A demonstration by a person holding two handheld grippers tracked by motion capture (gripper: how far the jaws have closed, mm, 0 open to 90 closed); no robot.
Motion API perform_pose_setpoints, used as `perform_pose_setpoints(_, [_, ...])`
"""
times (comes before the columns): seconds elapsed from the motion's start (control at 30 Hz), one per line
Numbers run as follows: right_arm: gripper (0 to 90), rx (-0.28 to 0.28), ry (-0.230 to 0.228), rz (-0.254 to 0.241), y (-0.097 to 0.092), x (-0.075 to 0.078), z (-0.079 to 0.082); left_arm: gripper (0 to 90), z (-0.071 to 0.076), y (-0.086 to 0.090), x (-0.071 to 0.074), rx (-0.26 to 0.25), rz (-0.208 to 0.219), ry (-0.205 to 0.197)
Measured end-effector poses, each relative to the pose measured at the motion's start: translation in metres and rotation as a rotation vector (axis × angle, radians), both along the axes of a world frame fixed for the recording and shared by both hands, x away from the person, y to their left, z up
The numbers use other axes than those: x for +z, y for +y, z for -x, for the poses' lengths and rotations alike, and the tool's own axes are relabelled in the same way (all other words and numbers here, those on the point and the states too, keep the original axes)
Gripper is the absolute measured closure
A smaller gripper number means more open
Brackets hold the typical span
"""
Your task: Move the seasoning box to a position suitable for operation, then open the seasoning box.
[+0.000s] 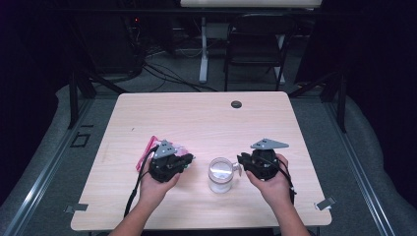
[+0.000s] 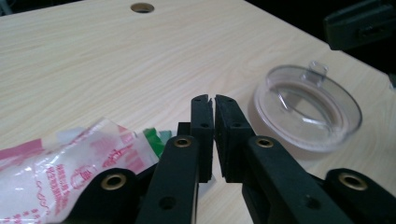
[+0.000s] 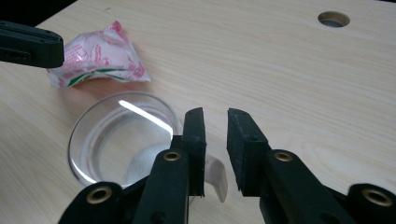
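A clear glass mug [image 1: 220,174] [image 2: 308,112] [image 3: 121,135] stands on the light wooden table [image 1: 196,113], near its front, between my two hands. A pink and white plastic packet [image 1: 147,150] [image 2: 70,154] [image 3: 98,56] with a green stripe lies to its left. My left gripper [image 1: 189,158] [image 2: 214,100] hovers over the packet's right end, shut, with nothing between its pads. My right gripper [image 1: 241,160] [image 3: 215,114] is open just right of the mug, above its handle [image 3: 217,179], and the pads do not touch it.
A round cable hole [image 1: 236,104] [image 2: 142,7] [image 3: 333,18] sits near the table's far edge. Behind the table stand a black folding chair [image 1: 255,44] and a white desk leg [image 1: 203,49]. Bare tabletop stretches across the far half.
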State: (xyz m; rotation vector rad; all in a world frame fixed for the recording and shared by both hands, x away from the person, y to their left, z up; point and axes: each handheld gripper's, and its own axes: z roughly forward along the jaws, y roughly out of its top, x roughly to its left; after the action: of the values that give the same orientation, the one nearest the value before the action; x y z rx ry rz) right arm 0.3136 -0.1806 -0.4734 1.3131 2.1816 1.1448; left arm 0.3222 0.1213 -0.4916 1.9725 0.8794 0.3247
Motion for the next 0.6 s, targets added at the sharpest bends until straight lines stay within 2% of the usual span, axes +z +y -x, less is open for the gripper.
perform_pose_setpoints(0.13, [78.1, 0.009, 0.007, 0.001, 0.004, -0.005, 0.003, 89.9, 0.005, -0.005, -0.006, -0.028, 0.0, 0.023])
perform_pose_setpoints(0.27, [78.8, 0.02, -0.002, 0.004, 0.007, -0.01, 0.005, 90.0, 0.009, -0.012, -0.012, -0.059, -0.029, 0.031])
perform_pose_setpoints(0.4, [78.3, 0.018, -0.01, -0.007, 0.007, -0.012, 0.006, 90.0, 0.012, -0.015, -0.016, -0.079, -0.026, 0.054])
perform_pose_setpoints(0.53, [77.3, 0.005, -0.009, -0.005, 0.005, -0.013, 0.006, 90.0, 0.014, -0.02, -0.019, -0.095, -0.035, 0.05])
perform_pose_setpoints(0.6, [76.8, 0.005, 0.008, -0.011, 0.003, -0.015, 0.004, 90.0, 0.015, -0.022, -0.02, -0.104, -0.035, 0.054])
